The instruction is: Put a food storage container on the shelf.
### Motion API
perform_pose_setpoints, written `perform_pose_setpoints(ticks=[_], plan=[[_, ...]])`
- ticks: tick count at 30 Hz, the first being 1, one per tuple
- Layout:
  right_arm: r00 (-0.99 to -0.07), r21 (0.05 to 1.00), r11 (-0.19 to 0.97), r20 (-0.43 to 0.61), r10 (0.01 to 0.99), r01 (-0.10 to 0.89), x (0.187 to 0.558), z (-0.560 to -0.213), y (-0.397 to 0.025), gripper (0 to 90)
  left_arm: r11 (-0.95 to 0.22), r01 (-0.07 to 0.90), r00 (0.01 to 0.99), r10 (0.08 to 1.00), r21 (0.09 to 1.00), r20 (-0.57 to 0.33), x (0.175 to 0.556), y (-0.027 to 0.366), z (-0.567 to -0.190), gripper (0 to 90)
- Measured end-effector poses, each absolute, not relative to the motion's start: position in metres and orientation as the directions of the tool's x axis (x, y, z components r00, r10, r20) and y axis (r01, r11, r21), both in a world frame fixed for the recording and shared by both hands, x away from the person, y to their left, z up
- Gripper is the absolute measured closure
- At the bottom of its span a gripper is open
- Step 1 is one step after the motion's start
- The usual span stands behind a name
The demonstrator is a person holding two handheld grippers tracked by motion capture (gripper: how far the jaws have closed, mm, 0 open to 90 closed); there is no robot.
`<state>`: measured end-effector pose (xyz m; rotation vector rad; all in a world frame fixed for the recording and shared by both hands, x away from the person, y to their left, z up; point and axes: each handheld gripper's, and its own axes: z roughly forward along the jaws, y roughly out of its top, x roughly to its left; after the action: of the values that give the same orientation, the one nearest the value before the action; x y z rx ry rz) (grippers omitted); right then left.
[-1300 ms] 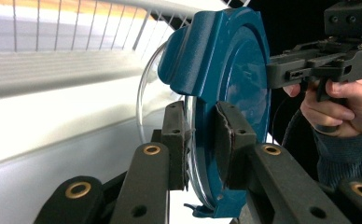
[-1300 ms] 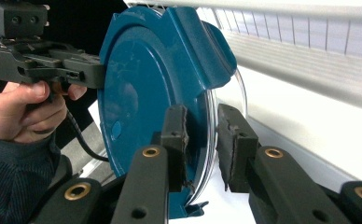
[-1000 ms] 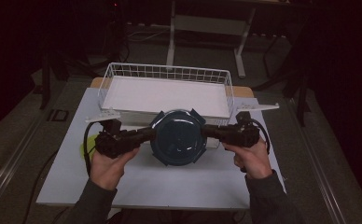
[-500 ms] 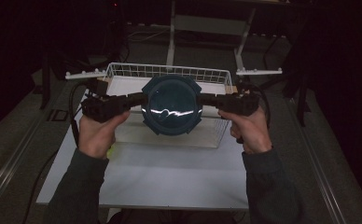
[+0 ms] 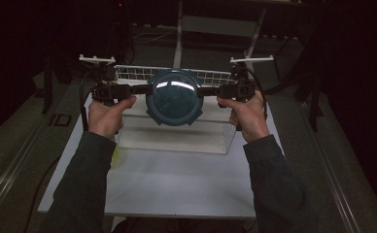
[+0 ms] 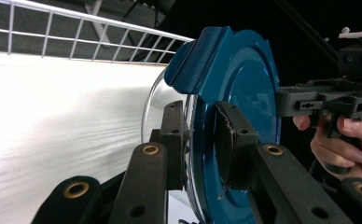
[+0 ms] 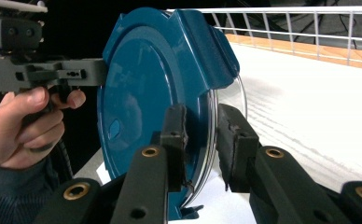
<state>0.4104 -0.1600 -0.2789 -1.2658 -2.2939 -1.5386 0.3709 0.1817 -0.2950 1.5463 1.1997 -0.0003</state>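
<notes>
Both tongs clamp the same round teal lid with a clear glass centre [image 5: 172, 97], one on each side of its rim. In the high view the left tongs [image 5: 145, 90] meet the lid at its left edge and the right tongs [image 5: 202, 91] meet it at its right edge, so the lid hangs between them in the upper middle of the frame, its face turned up toward the camera. It is held clear of the white counter [image 5: 177, 174], above the white wire basket [image 5: 128, 73] that sits across the centre of the picture; whether it touches the basket's rim I cannot tell.

The left gripper view shows the left tongs [image 6: 201, 140] pinching the lid [image 6: 244, 116] edge-on, one black pad on the glass side and one on the teal side, in the lower middle of the frame. At the right edge of that frame the person's right hand [image 6: 342, 144] grips the other tool.

The right gripper view shows the right tongs [image 7: 203, 142] pinching the lid [image 7: 146, 93] the same way, with the basket's wire wall [image 7: 309, 32] along the top right and the person's left hand [image 7: 25, 126] at the left edge.
</notes>
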Motion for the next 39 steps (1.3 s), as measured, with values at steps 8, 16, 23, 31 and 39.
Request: perform_pose_setpoints(ticks=[8,16,23,31,39], plan=[[-0.597,0.688,0.095,0.544,0.590,0.720,0.431,-0.290,-0.157,72.1,0.199,0.668,0.443,0.668,0.717,-0.598,0.390,0.182,-0.303,74.8],[-0.537,0.672,0.046,0.548,0.641,0.739,0.449,-0.298,-0.153,68.3,0.232,0.625,0.413,0.712,0.745,-0.568,0.406,0.172,-0.311,71.5],[-0.538,0.693,0.075,0.482,0.691,0.717,0.453,-0.297,-0.146,76.6,0.207,0.612,0.371,0.777,0.764,-0.508,0.416,0.168,-0.322,71.6],[-0.538,0.723,0.102,0.404,0.740,0.684,0.451,-0.294,-0.143,76.8,0.189,0.574,0.389,0.793,0.797,-0.468,0.421,0.158,-0.324,72.5],[-0.548,0.736,0.106,0.391,0.739,0.669,0.452,-0.295,-0.143,76.4,0.200,0.557,0.400,0.786,0.806,-0.471,0.425,0.158,-0.327,72.2]])
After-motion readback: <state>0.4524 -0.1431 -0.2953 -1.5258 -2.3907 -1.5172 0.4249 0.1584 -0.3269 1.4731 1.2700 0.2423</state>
